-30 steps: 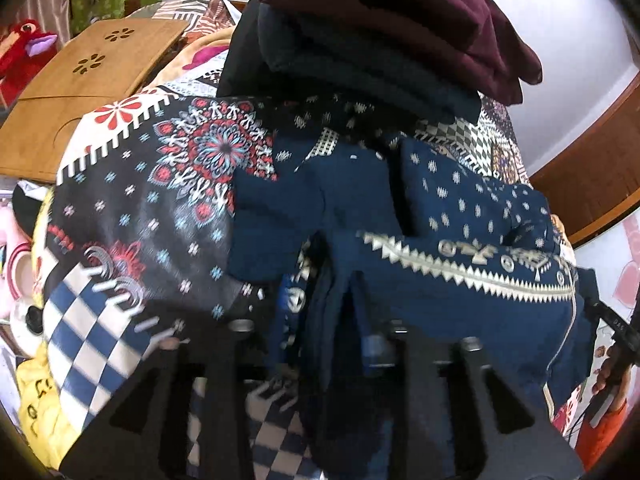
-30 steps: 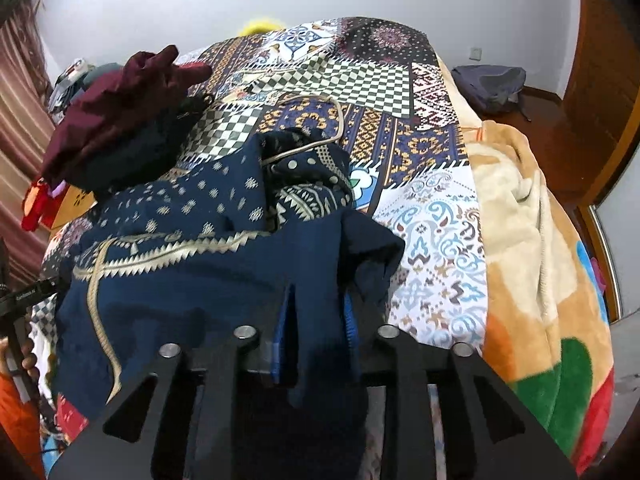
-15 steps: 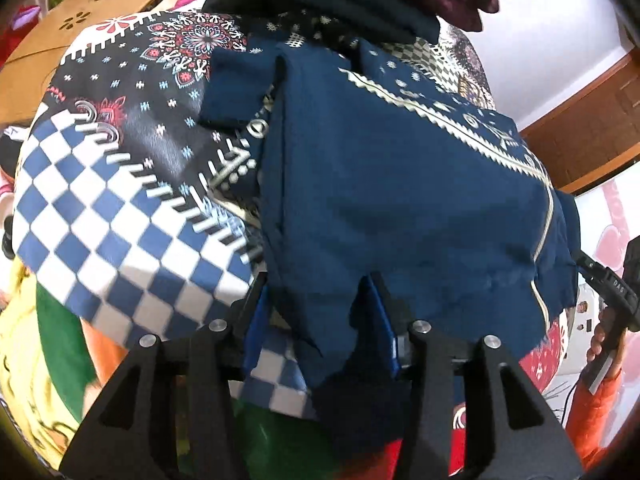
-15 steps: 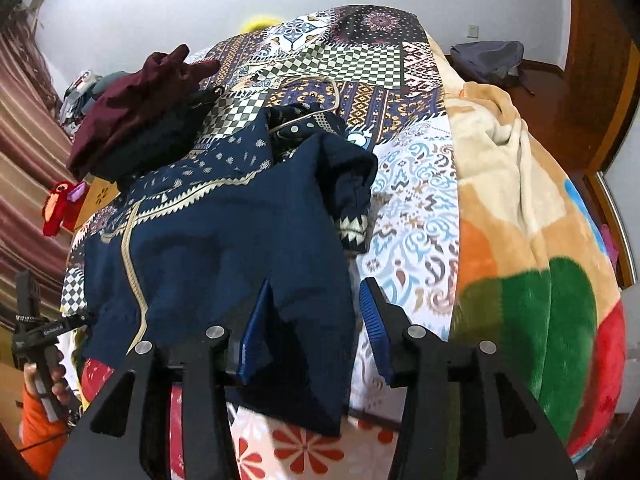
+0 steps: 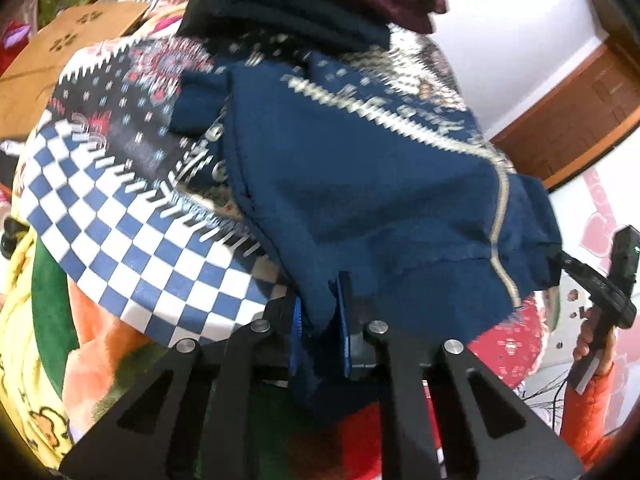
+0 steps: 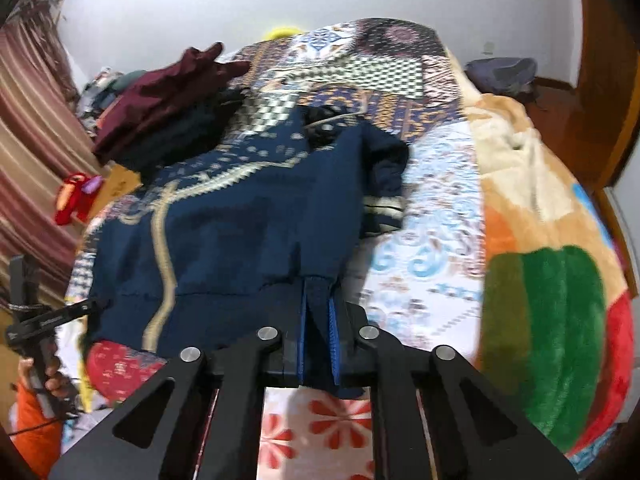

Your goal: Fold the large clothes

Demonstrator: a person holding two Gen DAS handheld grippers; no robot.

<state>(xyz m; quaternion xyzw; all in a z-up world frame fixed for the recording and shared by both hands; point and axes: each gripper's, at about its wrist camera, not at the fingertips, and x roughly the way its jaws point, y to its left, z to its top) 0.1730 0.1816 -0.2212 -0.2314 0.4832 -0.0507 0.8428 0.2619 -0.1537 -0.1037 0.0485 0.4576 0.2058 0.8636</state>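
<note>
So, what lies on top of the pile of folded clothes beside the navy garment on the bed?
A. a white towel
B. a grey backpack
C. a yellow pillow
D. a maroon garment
D: a maroon garment tops the dark pile of folded clothes, just beyond the navy garment on the patchwork bedspread.

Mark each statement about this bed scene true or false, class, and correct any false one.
1. The right gripper has its jaws pinched on the hem of the navy garment. True.
2. The navy garment hangs on a wall hook. False: it lies spread on the patterned quilt.
3. The maroon garment rests on top of a darker pile. True.
4. The left gripper holds nothing. False: navy fabric sits between its closing jaws.
5. The garment's trim is bright pink. False: it is pale gold.
</note>
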